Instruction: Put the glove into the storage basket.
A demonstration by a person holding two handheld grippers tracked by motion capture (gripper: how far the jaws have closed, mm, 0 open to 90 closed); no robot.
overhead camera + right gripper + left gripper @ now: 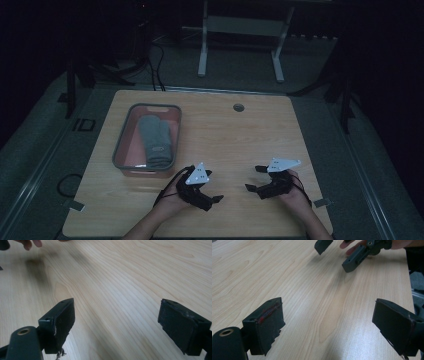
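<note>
We hold both tools open and empty near the surface's front edge. The socks lie in the bin toward the back-left, long way front to back, nearest our left tool; the right tool is farther.

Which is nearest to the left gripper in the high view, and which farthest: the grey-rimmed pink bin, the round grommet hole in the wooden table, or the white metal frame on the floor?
Measured from the left gripper:
1. Grey-rimmed pink bin, just beyond it, to the left, holding folded grey cloth.
2. Round grommet hole, near the table's far edge.
3. White metal frame, on the floor past the table.
</note>
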